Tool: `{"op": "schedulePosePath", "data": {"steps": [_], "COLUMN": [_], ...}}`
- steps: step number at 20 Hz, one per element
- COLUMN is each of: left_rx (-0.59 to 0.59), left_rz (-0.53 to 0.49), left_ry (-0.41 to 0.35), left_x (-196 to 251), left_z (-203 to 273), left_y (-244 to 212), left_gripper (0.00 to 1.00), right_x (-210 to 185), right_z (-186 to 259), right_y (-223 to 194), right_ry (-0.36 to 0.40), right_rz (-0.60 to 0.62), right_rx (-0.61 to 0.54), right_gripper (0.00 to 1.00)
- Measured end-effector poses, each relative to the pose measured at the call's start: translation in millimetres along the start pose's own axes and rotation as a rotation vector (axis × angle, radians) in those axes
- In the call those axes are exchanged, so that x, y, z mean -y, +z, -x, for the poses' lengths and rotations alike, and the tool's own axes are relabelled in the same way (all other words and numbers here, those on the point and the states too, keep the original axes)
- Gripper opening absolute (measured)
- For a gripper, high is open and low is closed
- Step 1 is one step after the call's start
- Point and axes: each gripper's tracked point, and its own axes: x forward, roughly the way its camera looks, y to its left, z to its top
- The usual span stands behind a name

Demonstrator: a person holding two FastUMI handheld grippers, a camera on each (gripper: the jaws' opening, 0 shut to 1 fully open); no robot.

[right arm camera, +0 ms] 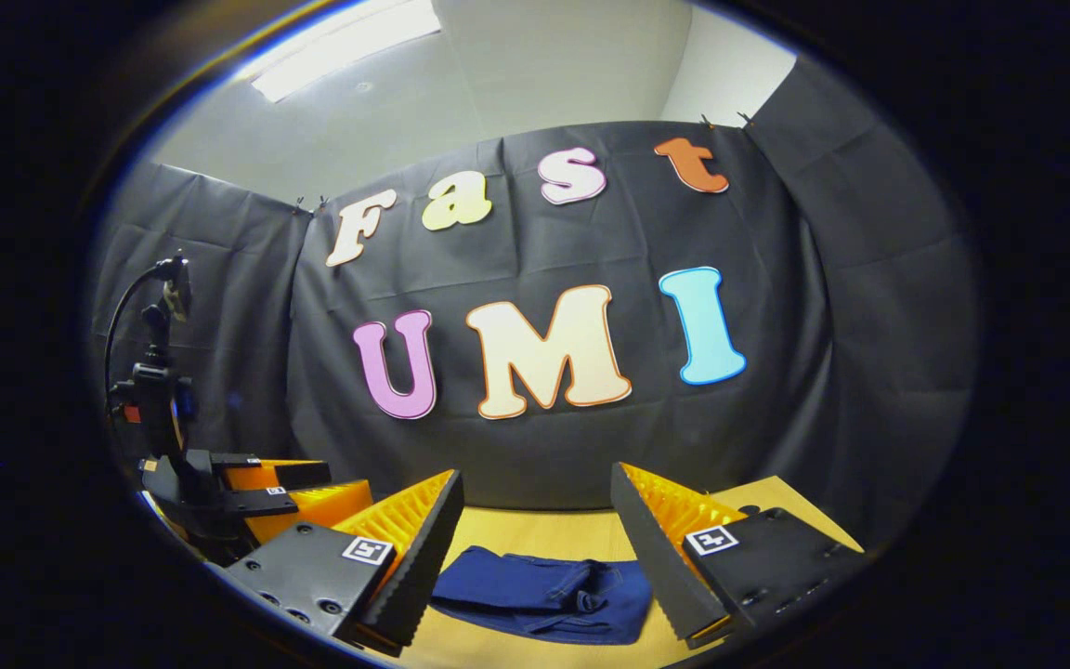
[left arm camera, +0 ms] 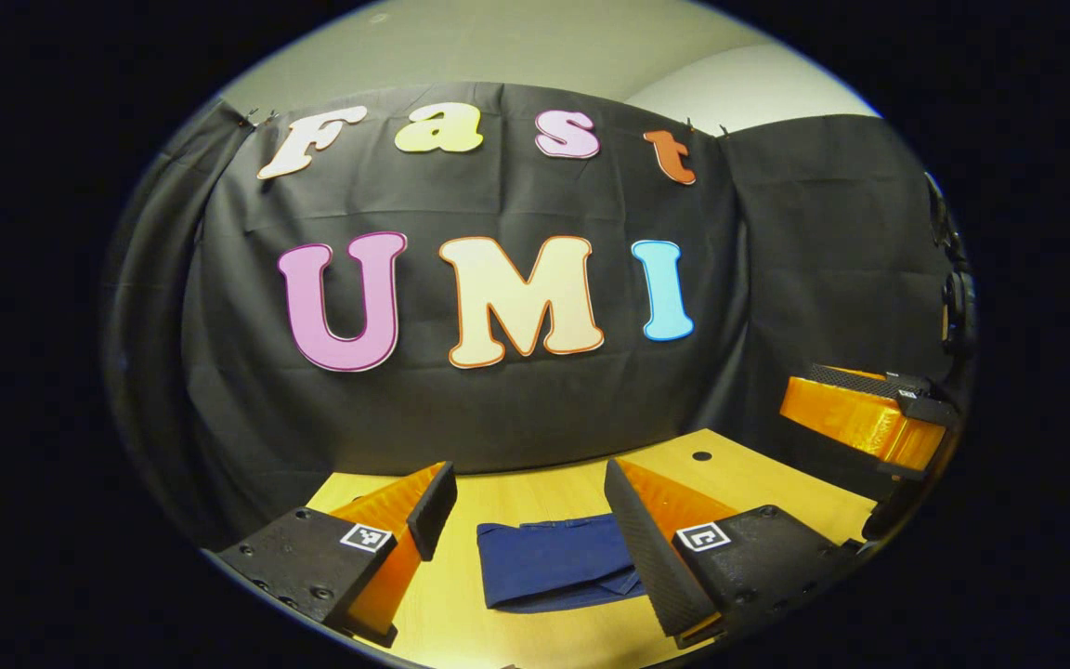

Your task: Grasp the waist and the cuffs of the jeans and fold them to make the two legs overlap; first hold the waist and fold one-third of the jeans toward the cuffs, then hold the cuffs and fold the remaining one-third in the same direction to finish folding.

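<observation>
Two grippers, both held above the pale wooden worktop point(left arm camera: 535, 506) and spread wide, grasping nothing. Seen in the left gripper view: left gripper point(left arm camera: 530, 520) with black-padded fingers point(left arm camera: 431, 509) on orange bodies, well apart from each other, a square marker on each black mount. Between those fingers and lower, the jeans point(left arm camera: 558, 562), dark blue, lying flat on the worktop as a compact folded bundle, layered edges visible toward the near right corner of the bundle, partly hidden behind the right-hand finger. Touched by neither finger, as far as could be told. Farther off at the right edge of the same view, the right gripper point(left arm camera: 860, 418), orange and black, raised above the worktop's right side; state of that one not readable from there. Also noted there: a small dark hole point(left arm camera: 701, 456) in the worktop near its far right corner. Seen in the right gripper view: right gripper point(right arm camera: 535, 544), fingers likewise parted widely and released, ribbed orange sides facing inward. Jeans point(right arm camera: 544, 595) again between and beneath the fingers, folded, creased on top, resting near the worktop's point(right arm camera: 535, 534) front edge. Off to the left, the left gripper point(right arm camera: 266, 492), and behind it a black stand with a cable point(right arm camera: 150, 372) against the booth's dark cloth.
</observation>
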Motion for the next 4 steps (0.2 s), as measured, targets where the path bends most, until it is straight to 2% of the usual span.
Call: {"op": "schedulePosePath", "data": {"steps": [4], "left_rx": [0.015], "left_rz": [0.003], "left_ry": [-0.017], "left_x": [-12.4], "left_z": [6.0], "left_y": [1.9], "left_gripper": [0.95], "right_x": [-20.4], "right_z": [4.6], "right_y": [5.3], "right_ry": [-0.004], "right_rz": [0.023], "right_rx": [0.007], "right_gripper": [0.98]}}
